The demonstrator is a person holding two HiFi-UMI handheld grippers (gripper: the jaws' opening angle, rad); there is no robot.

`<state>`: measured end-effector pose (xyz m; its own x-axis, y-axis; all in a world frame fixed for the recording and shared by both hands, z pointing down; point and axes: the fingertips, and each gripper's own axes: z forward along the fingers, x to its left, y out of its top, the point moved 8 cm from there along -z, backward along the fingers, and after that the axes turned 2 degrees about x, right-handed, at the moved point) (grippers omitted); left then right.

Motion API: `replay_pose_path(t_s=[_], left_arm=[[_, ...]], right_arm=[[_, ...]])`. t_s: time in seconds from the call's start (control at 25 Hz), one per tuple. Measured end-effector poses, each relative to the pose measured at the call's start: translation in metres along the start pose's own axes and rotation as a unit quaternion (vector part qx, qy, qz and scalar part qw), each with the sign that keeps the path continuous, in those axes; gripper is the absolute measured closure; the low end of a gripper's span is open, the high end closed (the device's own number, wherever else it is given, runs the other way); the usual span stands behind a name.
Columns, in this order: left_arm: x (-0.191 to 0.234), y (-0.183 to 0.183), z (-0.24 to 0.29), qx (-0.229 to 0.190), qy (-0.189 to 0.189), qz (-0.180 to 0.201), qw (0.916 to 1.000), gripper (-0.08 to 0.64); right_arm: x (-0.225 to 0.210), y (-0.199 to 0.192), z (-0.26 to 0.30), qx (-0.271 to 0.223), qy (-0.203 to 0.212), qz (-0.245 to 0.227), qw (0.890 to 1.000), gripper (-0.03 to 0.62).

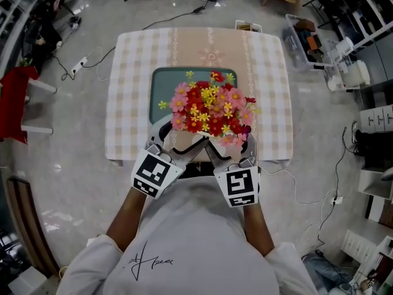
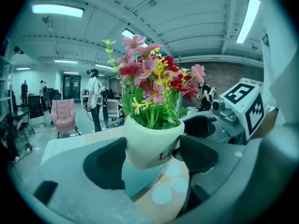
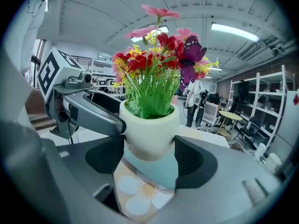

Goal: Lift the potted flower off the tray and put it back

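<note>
The potted flower (image 1: pixel 209 112) is a white pot (image 2: pixel 152 143) with red, pink and yellow blooms. The blooms hide the pot in the head view. It hangs a little above the near edge of the teal tray (image 1: pixel 161 85), which shows under the pot (image 3: pixel 149 134) as the tray (image 3: pixel 159 169). My left gripper (image 2: pixel 152 155) is shut on the pot's sides, and my right gripper (image 3: pixel 149 155) is shut on it from the other side. In the head view, the left gripper (image 1: pixel 179 145) and the right gripper (image 1: pixel 220 149) meet under the flowers.
The tray lies on a small table (image 1: pixel 132 103) with a beige checked cloth. A white box (image 1: pixel 249 25) stands at its far edge. Around it are a red chair (image 1: pixel 15 100), storage bins (image 1: pixel 304 39), shelving and floor cables.
</note>
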<state>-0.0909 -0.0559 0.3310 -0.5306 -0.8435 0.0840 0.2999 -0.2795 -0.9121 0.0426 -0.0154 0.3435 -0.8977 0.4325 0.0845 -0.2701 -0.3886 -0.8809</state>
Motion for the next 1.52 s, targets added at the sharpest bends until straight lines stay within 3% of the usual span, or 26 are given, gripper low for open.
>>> replay_pose_path(t_s=[0.44, 1.52], left_arm=[[-0.007, -0.001, -0.02, -0.002, 0.018, -0.012, 0.9998, 0.198], [-0.004, -0.011, -0.006, 0.015, 0.023, -0.034, 0.9991, 0.195]], right_arm=[[0.015, 0.005, -0.01, -0.014, 0.009, 0.003, 1.0, 0.245], [0.009, -0.006, 0.0, 0.001, 0.016, 0.017, 1.0, 0.253]])
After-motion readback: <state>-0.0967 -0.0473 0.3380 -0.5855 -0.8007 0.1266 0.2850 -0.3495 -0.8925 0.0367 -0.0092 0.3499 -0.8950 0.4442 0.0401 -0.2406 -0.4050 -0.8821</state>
